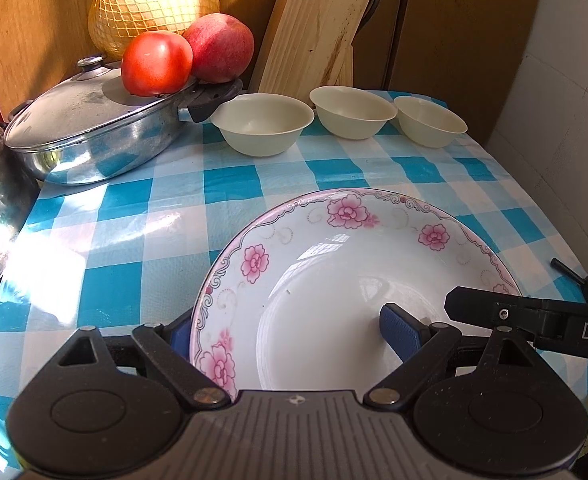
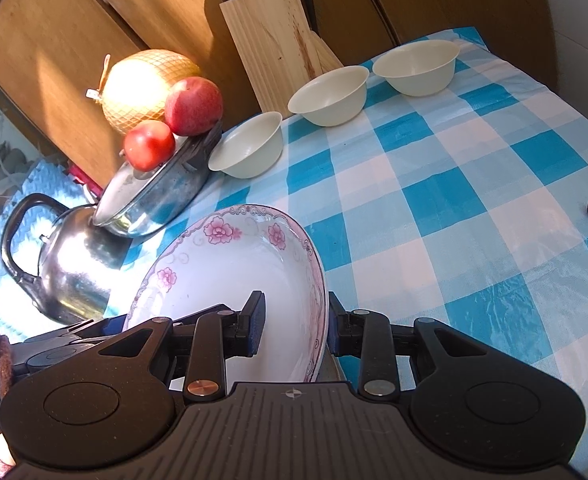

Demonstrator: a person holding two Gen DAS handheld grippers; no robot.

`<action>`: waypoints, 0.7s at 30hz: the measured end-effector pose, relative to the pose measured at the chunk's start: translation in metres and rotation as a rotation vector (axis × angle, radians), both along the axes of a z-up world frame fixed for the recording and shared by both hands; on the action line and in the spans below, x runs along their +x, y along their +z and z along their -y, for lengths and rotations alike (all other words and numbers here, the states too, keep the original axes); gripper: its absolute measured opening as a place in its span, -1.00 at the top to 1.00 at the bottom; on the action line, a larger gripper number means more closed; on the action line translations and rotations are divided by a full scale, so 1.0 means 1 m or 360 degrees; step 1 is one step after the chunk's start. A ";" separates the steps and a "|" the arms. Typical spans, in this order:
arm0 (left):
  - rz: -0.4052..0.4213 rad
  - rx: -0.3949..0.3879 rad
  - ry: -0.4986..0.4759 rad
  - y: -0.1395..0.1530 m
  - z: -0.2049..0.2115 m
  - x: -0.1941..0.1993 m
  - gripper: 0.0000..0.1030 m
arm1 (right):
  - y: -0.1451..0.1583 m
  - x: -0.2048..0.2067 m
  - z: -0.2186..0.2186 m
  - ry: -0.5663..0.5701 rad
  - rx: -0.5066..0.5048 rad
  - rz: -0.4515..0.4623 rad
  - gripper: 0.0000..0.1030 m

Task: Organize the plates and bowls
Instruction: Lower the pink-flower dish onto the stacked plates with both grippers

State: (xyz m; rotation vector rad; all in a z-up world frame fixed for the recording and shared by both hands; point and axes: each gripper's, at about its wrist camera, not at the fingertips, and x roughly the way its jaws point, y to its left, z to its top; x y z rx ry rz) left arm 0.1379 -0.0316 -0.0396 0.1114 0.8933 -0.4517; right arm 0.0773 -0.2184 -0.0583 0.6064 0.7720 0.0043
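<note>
The white porcelain plate with pink flowers round its rim (image 1: 358,280) is sitting low over the near part of the blue-and-white checked counter (image 1: 133,216), and both claws are holding it. The left claw (image 1: 289,332) is straddling the plate's near-left rim, one blue pad outside, one inside the well, narrowed onto the rim. The right claw (image 2: 294,320) is pinching the right rim (image 2: 314,280) the same way, so the plate is lying straight ahead of both claws, between them. Whether it is resting on the cloth or just clear of it, I cannot tell. Three cream plastic bowls (image 1: 263,122) are standing apart in a row at the far edge, well beyond the plate. A lidded steel pan (image 1: 93,136) is carrying a tomato and an apple at the left.
</note>
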 end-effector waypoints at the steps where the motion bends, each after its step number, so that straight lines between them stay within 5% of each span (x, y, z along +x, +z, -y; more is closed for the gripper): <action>1: -0.0004 0.0000 -0.0002 -0.001 0.000 -0.001 -0.66 | -0.001 -0.002 0.000 -0.0001 0.0003 -0.0004 0.24; 21: -0.0020 -0.0005 -0.0003 -0.008 -0.009 -0.028 -0.67 | -0.004 -0.032 -0.015 0.0017 -0.0068 -0.0005 0.24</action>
